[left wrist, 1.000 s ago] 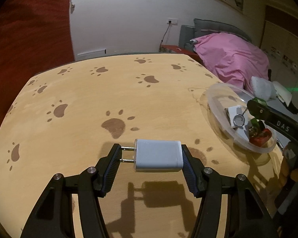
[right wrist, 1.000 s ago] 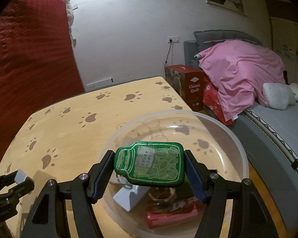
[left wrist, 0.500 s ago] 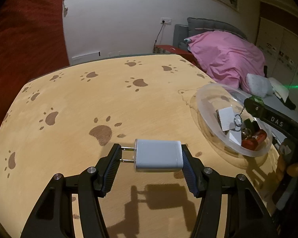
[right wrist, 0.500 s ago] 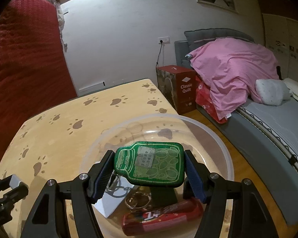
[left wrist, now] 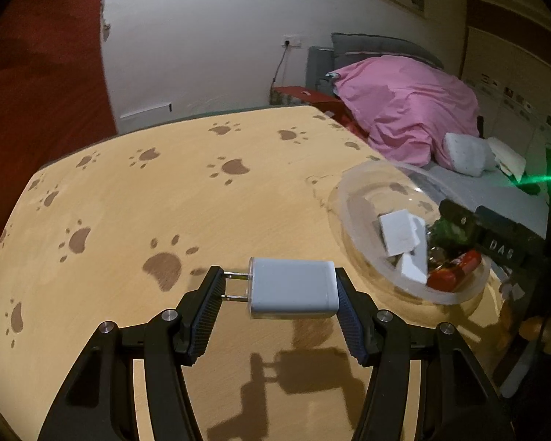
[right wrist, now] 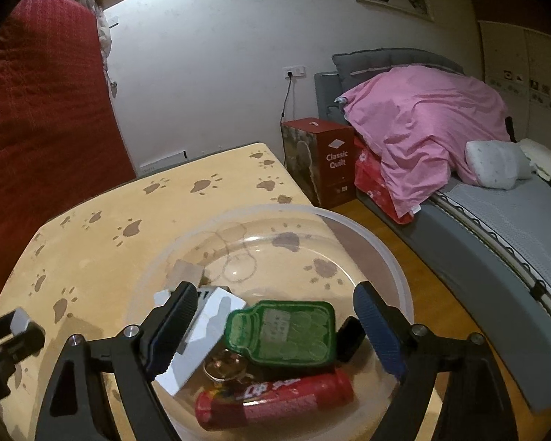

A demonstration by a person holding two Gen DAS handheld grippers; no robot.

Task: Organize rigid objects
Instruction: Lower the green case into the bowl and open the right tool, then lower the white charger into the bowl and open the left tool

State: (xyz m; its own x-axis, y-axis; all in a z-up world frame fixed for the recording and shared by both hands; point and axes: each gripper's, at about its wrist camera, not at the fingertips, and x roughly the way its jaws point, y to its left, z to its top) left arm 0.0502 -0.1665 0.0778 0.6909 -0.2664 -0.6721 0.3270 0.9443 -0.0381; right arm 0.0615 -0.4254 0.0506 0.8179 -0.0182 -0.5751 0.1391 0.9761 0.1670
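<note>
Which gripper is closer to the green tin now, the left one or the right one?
Right. The right gripper is open around the green tin in the clear bowl; the left gripper holds the white charger beside it.

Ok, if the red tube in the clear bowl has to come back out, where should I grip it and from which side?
Probably from above, at the middle of the red tube, the fingers closing across its narrow width. It lies flat along the near wall of the clear bowl, so a side approach would meet the wall. The green tin and key ring crowd its far side.
</note>
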